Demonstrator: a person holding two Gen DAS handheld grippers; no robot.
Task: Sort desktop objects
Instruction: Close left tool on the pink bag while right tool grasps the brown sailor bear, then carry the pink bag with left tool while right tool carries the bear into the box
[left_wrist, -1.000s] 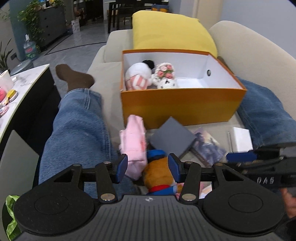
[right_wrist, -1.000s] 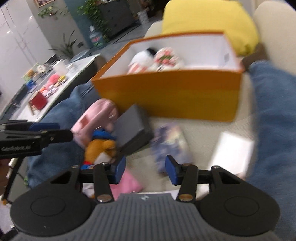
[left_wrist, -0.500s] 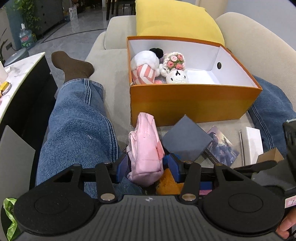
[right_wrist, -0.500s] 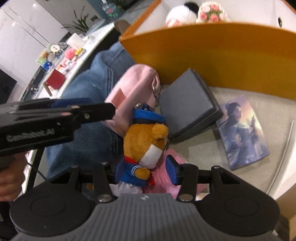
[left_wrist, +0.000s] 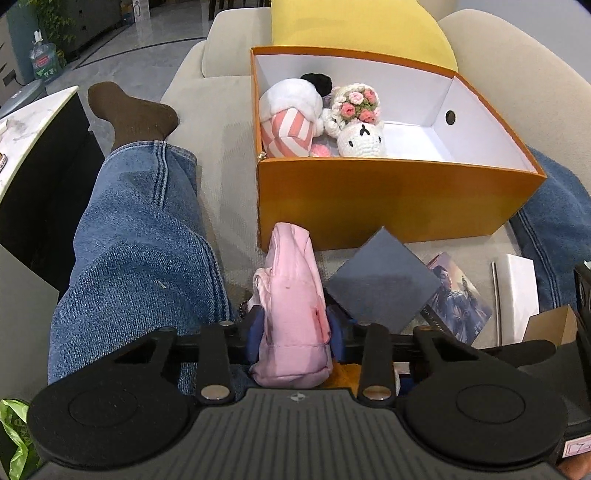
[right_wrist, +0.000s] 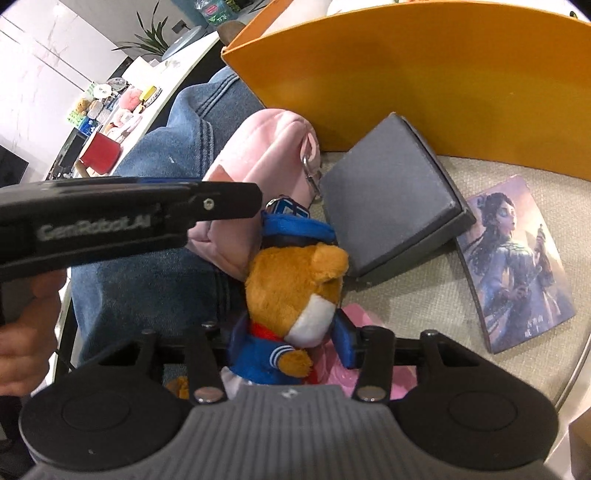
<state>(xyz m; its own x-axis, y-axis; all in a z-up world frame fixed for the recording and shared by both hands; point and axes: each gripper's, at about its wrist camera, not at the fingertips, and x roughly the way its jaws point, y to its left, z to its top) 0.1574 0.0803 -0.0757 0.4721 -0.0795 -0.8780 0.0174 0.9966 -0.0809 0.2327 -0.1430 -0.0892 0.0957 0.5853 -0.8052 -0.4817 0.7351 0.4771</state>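
Pink pouch (left_wrist: 291, 321) now pinched by left tongs (left_wrist: 295, 334), seemingly firmly.

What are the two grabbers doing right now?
Left gripper: just closed on the pink pouch, squeezing it.
Right gripper: around the teddy bear; whether it is squeezing cannot be told.

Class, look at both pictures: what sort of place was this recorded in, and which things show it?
Most likely a home living room: a person sits on a beige sofa with a yellow cushion, tiled floor and a potted plant behind.
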